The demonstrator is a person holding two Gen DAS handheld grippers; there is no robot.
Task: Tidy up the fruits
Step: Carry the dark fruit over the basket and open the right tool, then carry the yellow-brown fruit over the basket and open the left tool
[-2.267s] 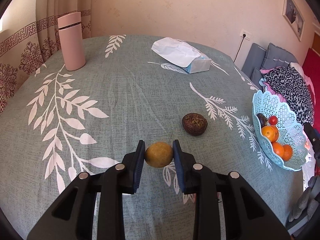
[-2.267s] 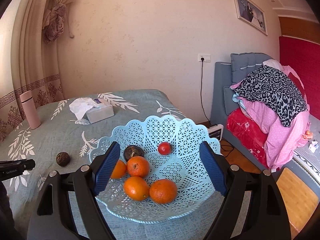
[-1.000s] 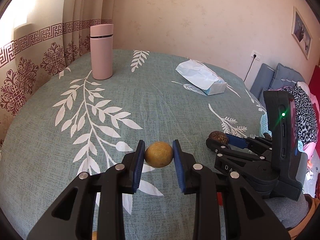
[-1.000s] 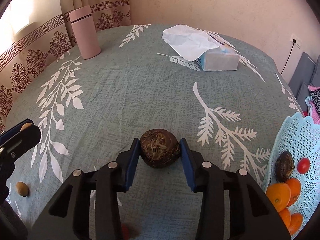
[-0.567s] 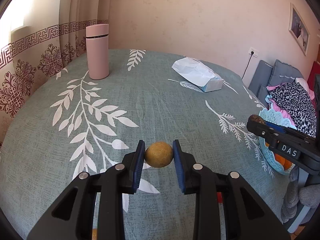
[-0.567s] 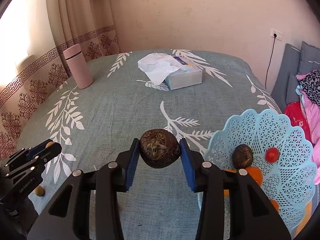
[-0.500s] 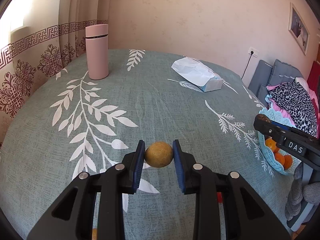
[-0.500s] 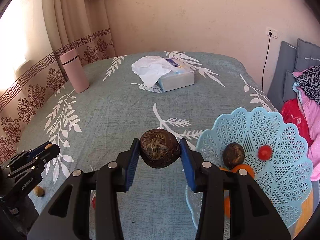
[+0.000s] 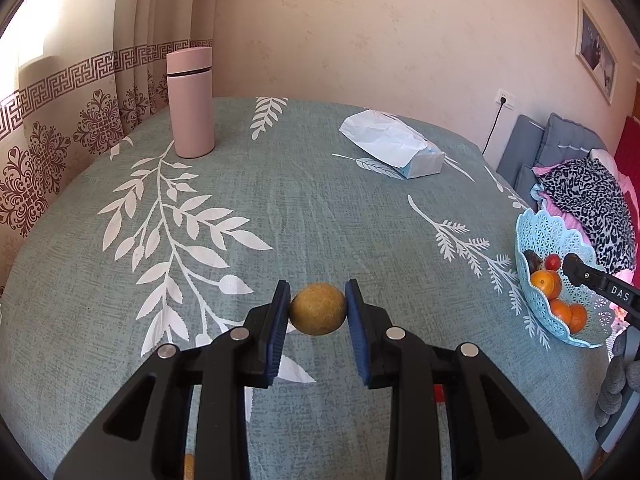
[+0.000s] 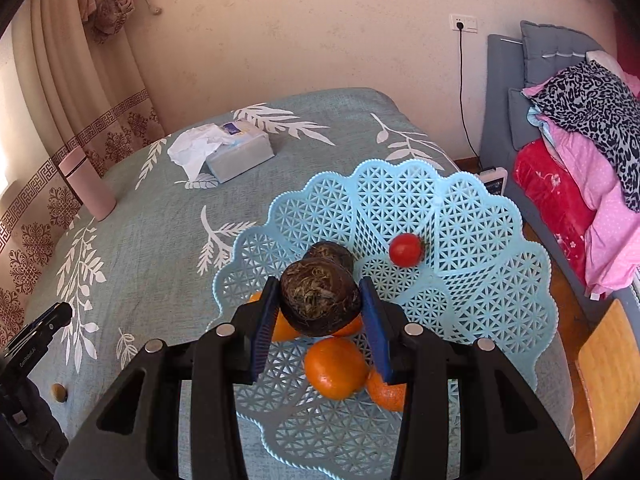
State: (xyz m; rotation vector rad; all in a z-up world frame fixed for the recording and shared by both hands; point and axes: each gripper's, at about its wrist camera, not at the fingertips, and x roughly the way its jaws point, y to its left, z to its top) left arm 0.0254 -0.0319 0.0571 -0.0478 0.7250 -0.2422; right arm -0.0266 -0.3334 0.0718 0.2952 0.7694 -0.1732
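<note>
Blue-padded and black-framed, the right gripper (image 10: 318,308) is clamped on a dark brown, rough-skinned round fruit (image 10: 319,304), and it hangs right over the pale blue lattice plastic basket (image 10: 472,240). Down in that basket: glossy oranges (image 10: 335,368), a small red tomato-like fruit (image 10: 406,250) up against the far wall, and a second dark brown fruit (image 10: 330,250) peeking out just behind the held one. The basket sits at the table's near-right edge on the grey-green tablecloth with white leaf print (image 10: 160,220).

Over to the left gripper (image 9: 318,314): its pads are pinched on a small yellow-brown round fruit (image 9: 318,314), held above the cloth. From this side the basket shows at far right, with the right gripper's black tip over it.

Further back stand a tall pink cylindrical flask (image 9: 190,102) near the curtain and a pale blue tissue box (image 10: 240,154) with white tissue spilling out. One more small yellowish fruit (image 10: 60,391) lies on the cloth at lower left in the right wrist view.
</note>
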